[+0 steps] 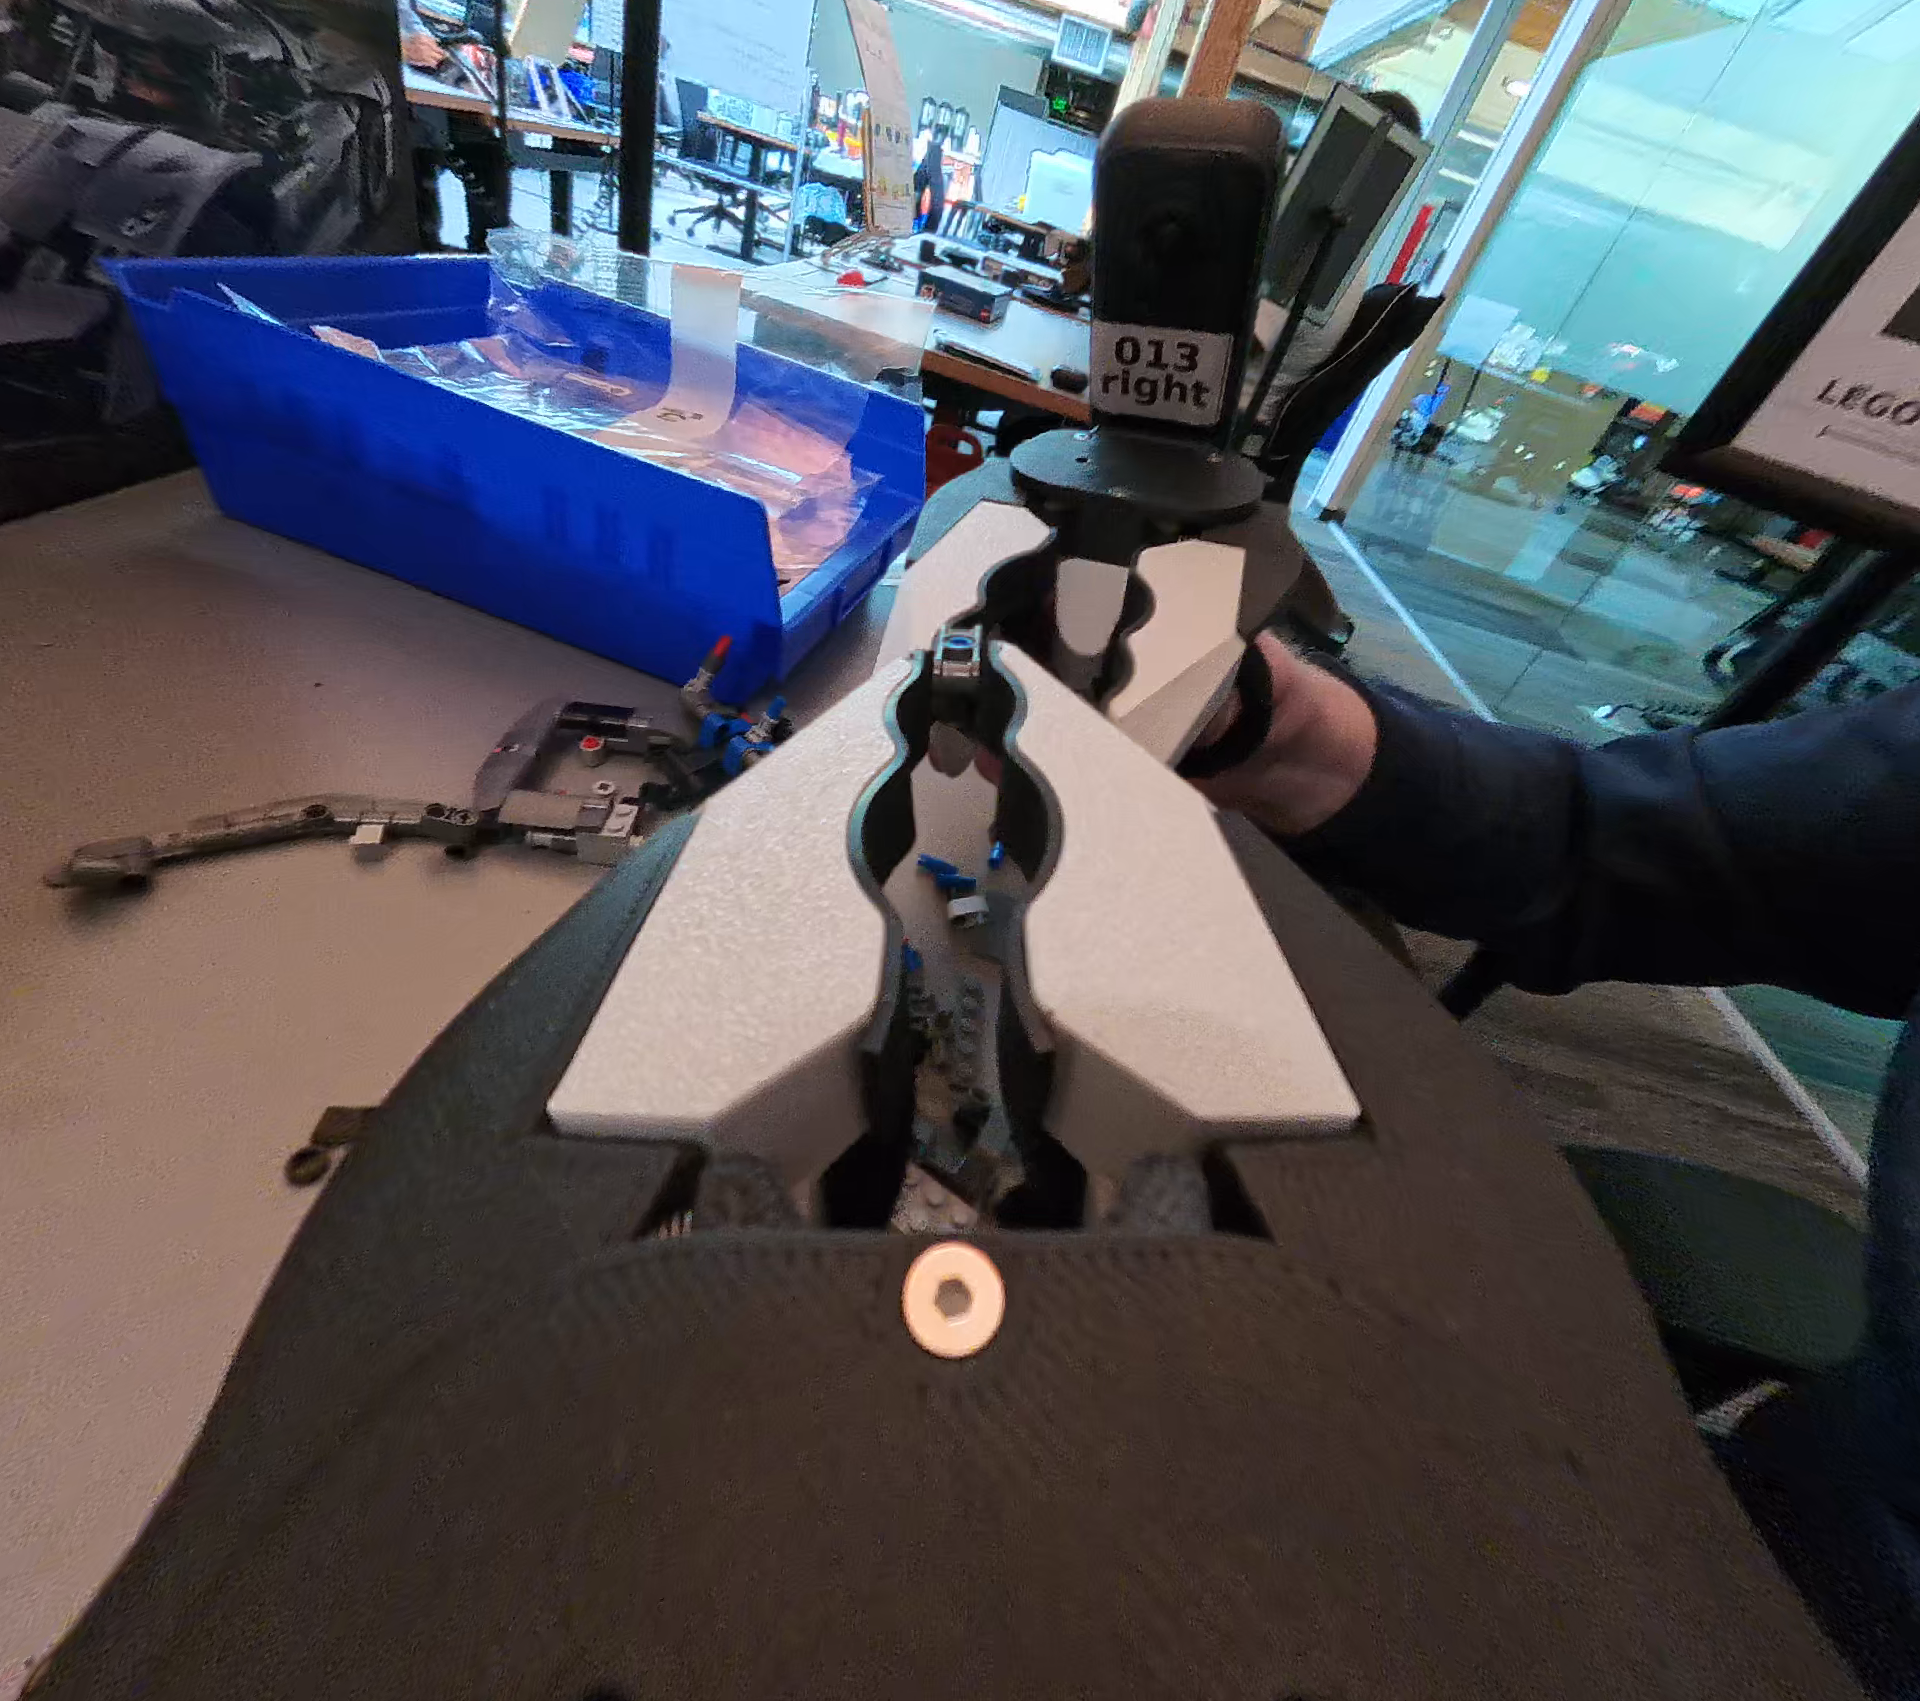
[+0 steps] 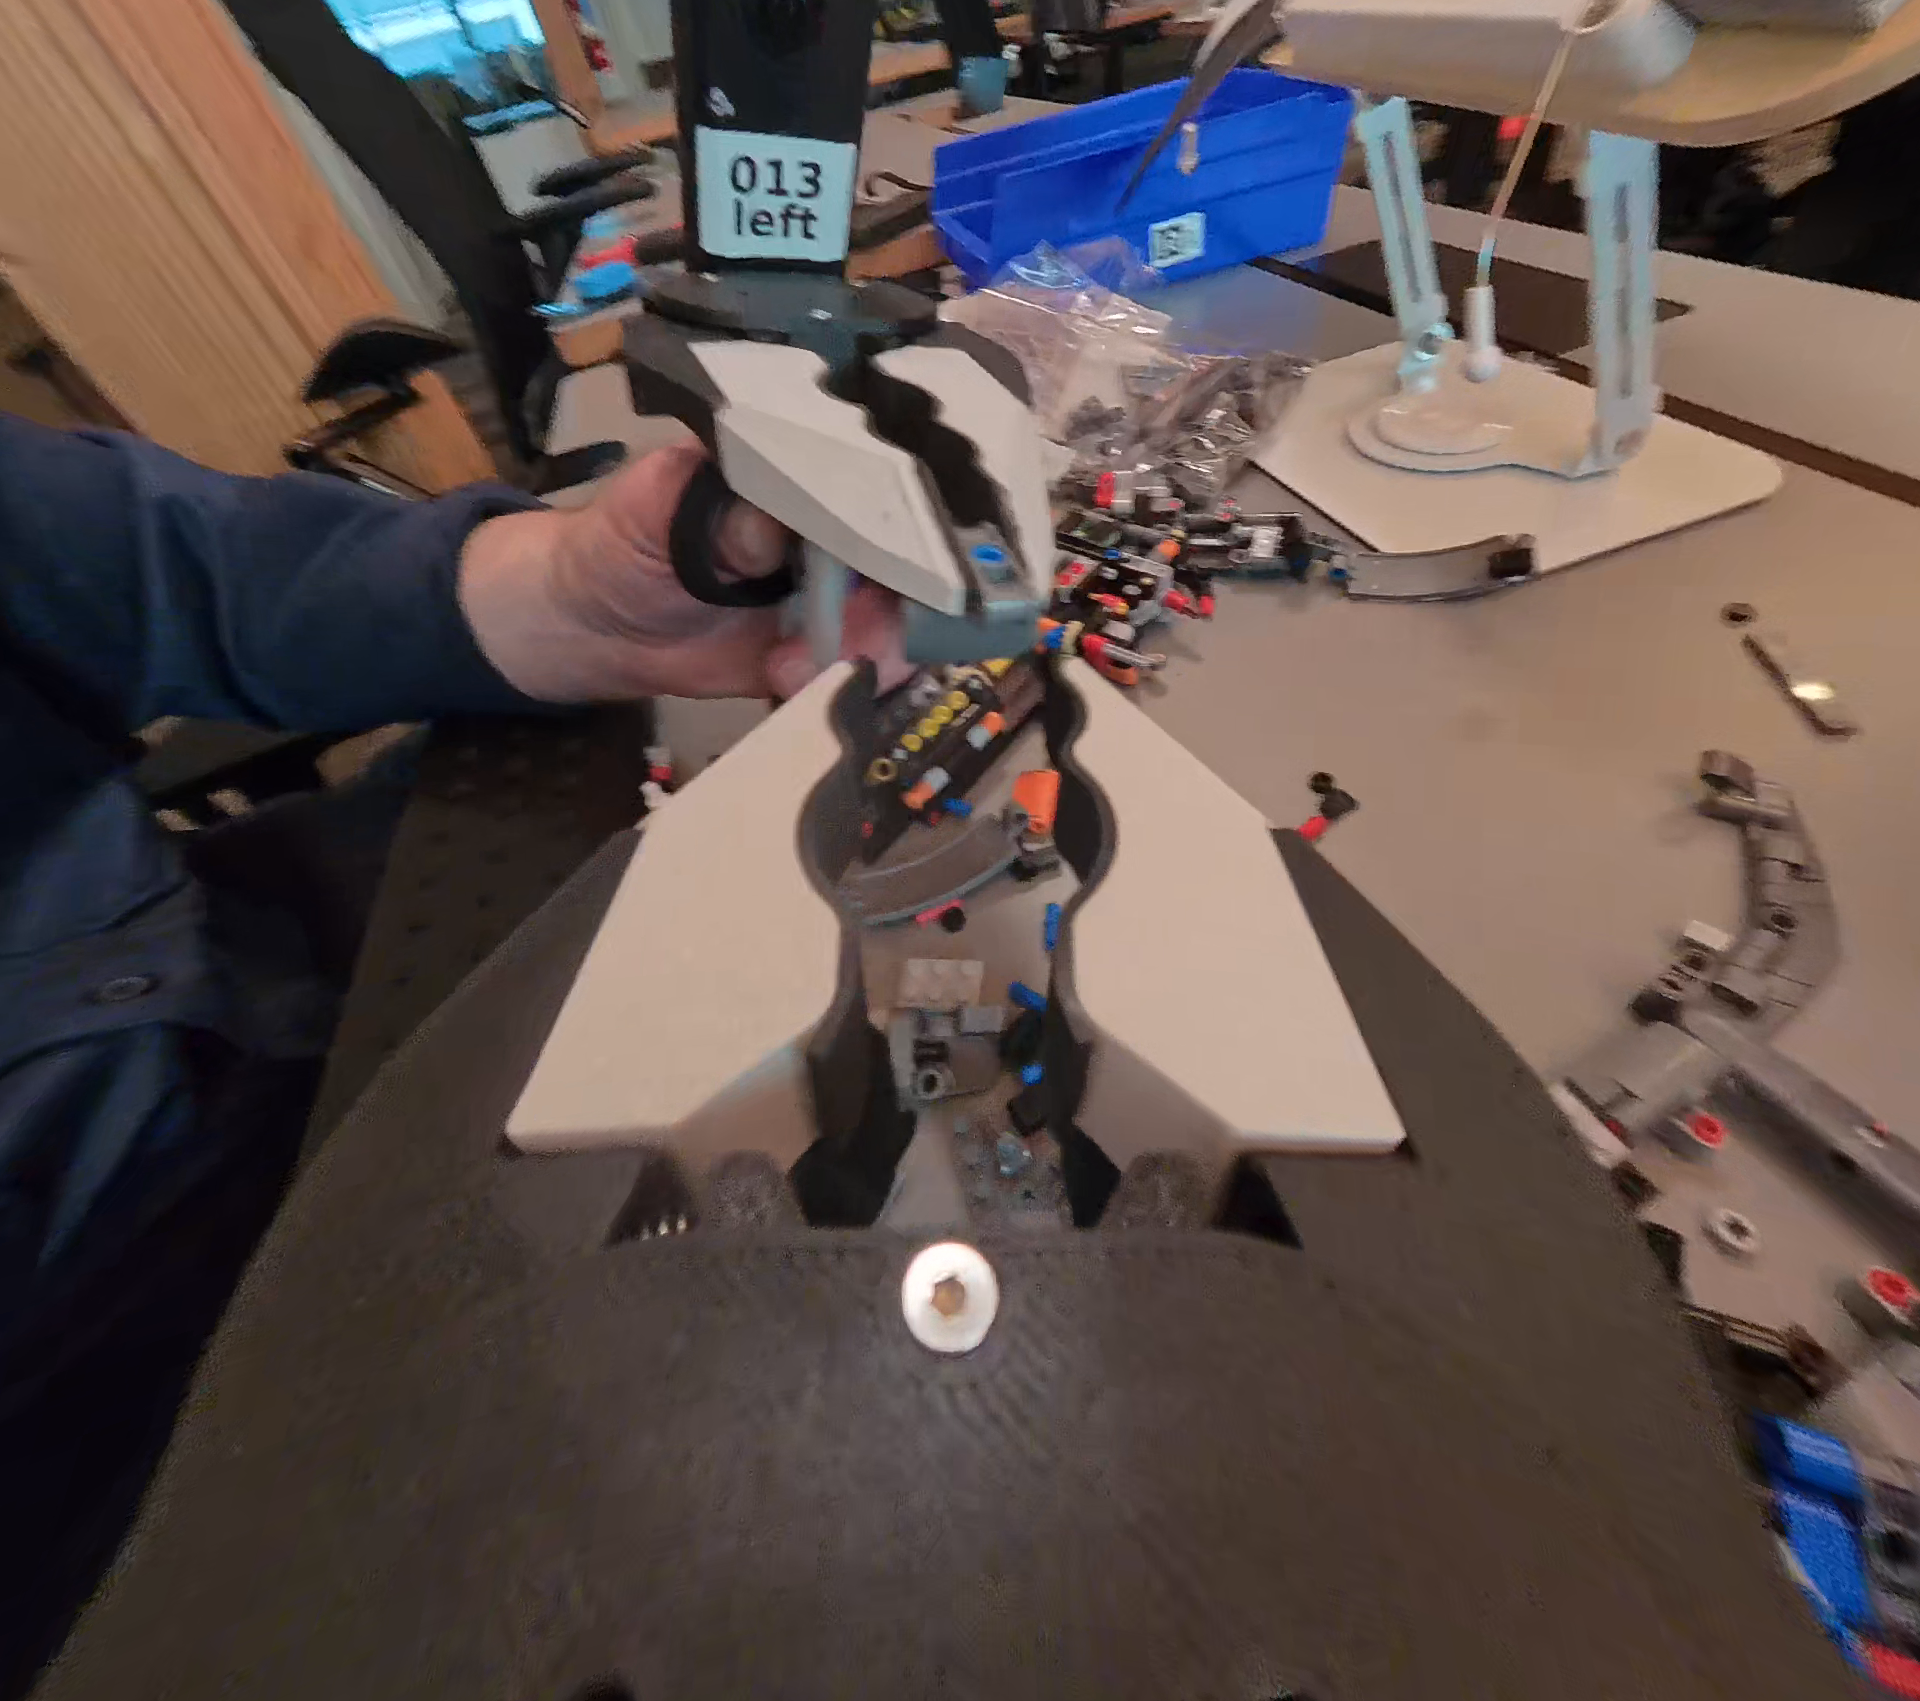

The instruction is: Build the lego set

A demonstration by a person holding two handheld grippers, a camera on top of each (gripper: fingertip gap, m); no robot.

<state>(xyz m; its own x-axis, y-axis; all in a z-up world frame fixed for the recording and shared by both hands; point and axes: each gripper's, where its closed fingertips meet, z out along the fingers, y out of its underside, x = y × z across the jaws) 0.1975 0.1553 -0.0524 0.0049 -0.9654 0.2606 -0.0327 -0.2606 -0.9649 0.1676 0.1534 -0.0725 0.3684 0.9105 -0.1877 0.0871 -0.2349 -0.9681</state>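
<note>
My left gripper (image 1: 957,683) is shut on a small grey lego piece (image 1: 958,652) with a blue pin, held at its tips in the air above the table. The right wrist view shows that gripper (image 2: 997,597) and the piece (image 2: 971,633) from the front. My right gripper (image 2: 956,683) is open, and its tips sit just under and to either side of the piece; I cannot tell if they touch it. It faces the left gripper in the left wrist view (image 1: 1070,643). A hand holds each gripper.
A blue bin (image 1: 468,446) with plastic bags stands at the back left of the grey table (image 1: 208,1028). A flat grey lego assembly (image 1: 520,784) lies before it. A pile of loose parts (image 2: 1143,529), a curved grey assembly (image 2: 1756,924) and a white booklet stand (image 2: 1507,425) are on the right. My two grippers' fingertips are within a few centimetres of each other.
</note>
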